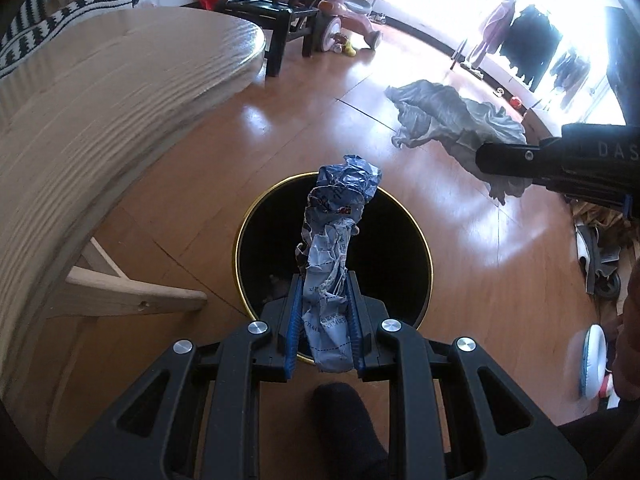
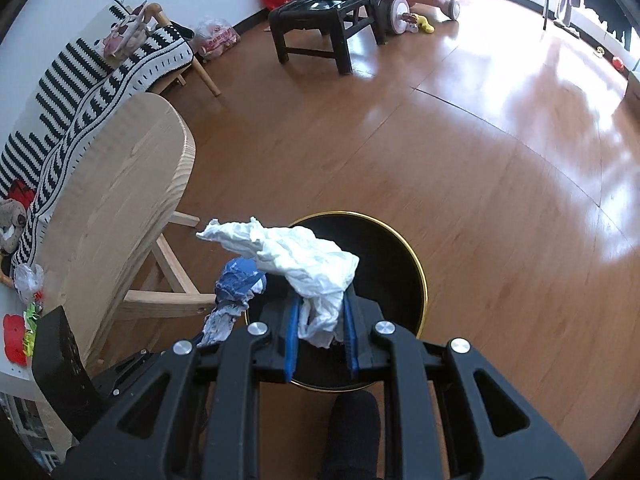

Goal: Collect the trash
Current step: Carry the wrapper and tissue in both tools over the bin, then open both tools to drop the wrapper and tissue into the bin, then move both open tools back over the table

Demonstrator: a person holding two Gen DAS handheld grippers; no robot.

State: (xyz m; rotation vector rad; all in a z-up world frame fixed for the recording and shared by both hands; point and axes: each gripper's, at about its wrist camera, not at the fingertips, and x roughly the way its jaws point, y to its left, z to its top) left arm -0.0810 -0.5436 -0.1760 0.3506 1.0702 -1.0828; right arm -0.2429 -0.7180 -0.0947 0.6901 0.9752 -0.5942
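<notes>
- My left wrist view shows the right hand-held gripper (image 1: 496, 168) side-on with its white tissue (image 1: 448, 116); the right view shows the tissue (image 2: 296, 256) head-on.
- A wooden chair (image 2: 120, 200) stands beside the black gold-rimmed bin (image 1: 420, 240).
- My left hand-held gripper (image 1: 325, 320) pinches a crumpled printed wrapper (image 1: 332, 248) above the bin; the right one (image 2: 320, 320) clamps the tissue.

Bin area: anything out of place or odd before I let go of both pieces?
Nothing is spilled. The bin stands upright with both loads held over it: the blue printed wrapper in the left gripper and the white tissue in the right gripper. The tissue's free end sticks out sideways past the rim.
</notes>
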